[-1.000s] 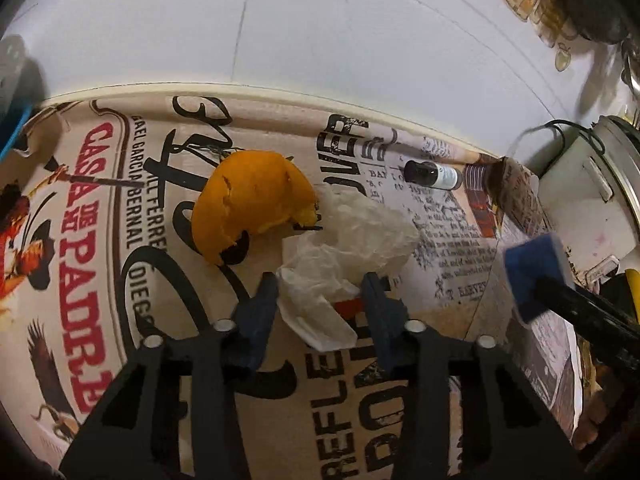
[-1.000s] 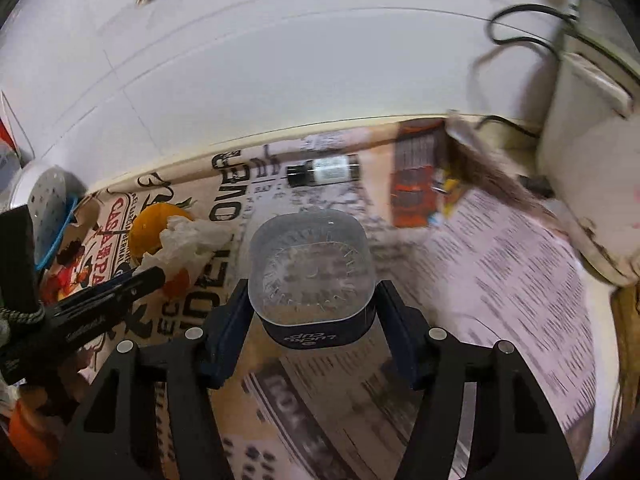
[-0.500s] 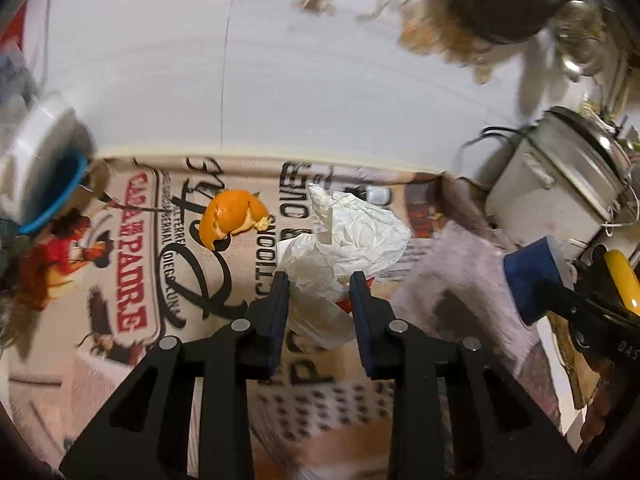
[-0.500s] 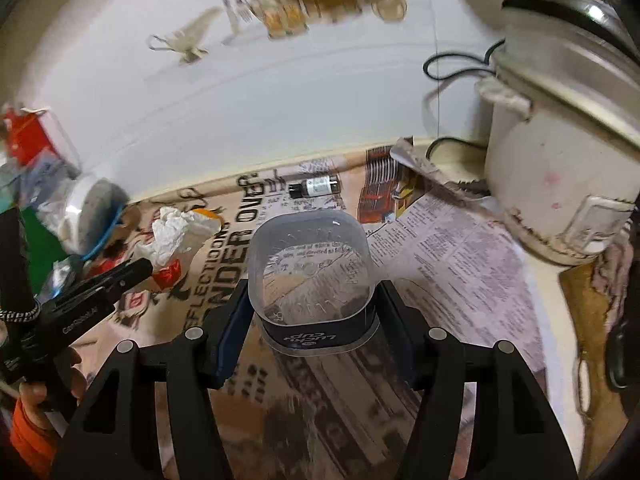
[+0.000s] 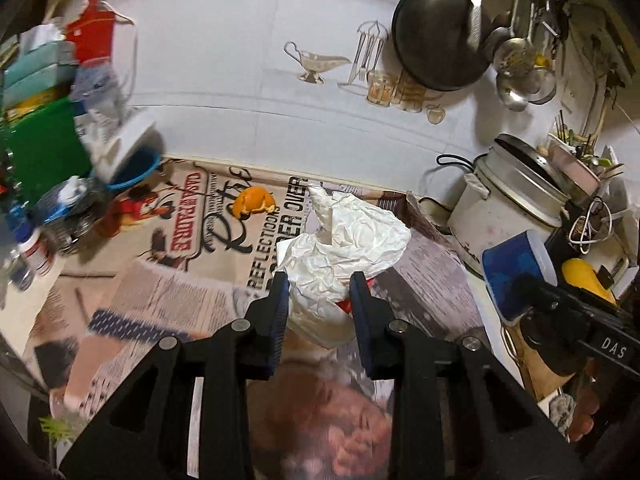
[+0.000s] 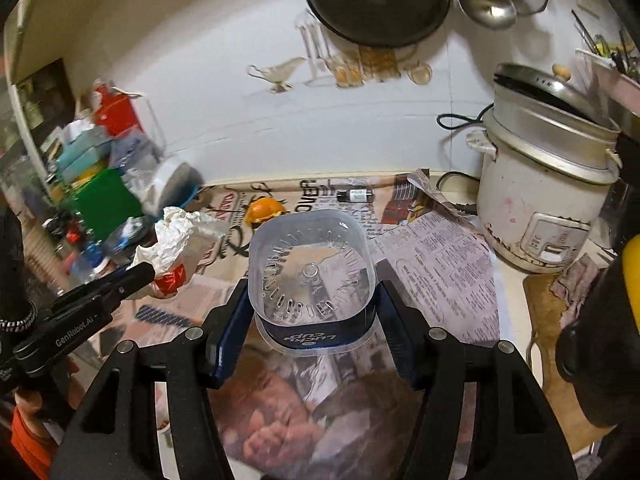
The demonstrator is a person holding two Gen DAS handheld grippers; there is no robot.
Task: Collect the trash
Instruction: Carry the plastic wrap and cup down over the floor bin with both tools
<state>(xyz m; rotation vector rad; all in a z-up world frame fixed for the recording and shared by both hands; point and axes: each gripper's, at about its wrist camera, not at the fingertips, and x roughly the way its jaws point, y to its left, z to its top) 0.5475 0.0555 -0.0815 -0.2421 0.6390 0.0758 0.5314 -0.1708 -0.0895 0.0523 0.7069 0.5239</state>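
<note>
My left gripper (image 5: 319, 300) is shut on a crumpled white paper wrapper (image 5: 344, 240) with a red patch and holds it above the newspaper-covered counter (image 5: 180, 280); the wrapper also shows in the right wrist view (image 6: 176, 240). My right gripper (image 6: 312, 320) is shut on a clear plastic cup (image 6: 312, 268) with a blue band, held above the counter. The cup shows from the side in the left wrist view (image 5: 516, 276). An orange peel (image 5: 254, 202) lies on the newspaper near the wall, also in the right wrist view (image 6: 264, 209).
A small dark bottle (image 6: 354, 195) lies by the wall. A white rice cooker (image 6: 548, 184) stands at the right. Boxes, a green container (image 5: 40, 148) and a blue-rimmed bowl (image 5: 132, 168) crowd the left. A black pan (image 5: 436, 40) and utensils hang on the wall.
My left gripper closed on the paper wrapper and lifted it up and back from the counter. My right gripper also rose and drew back with the cup.
</note>
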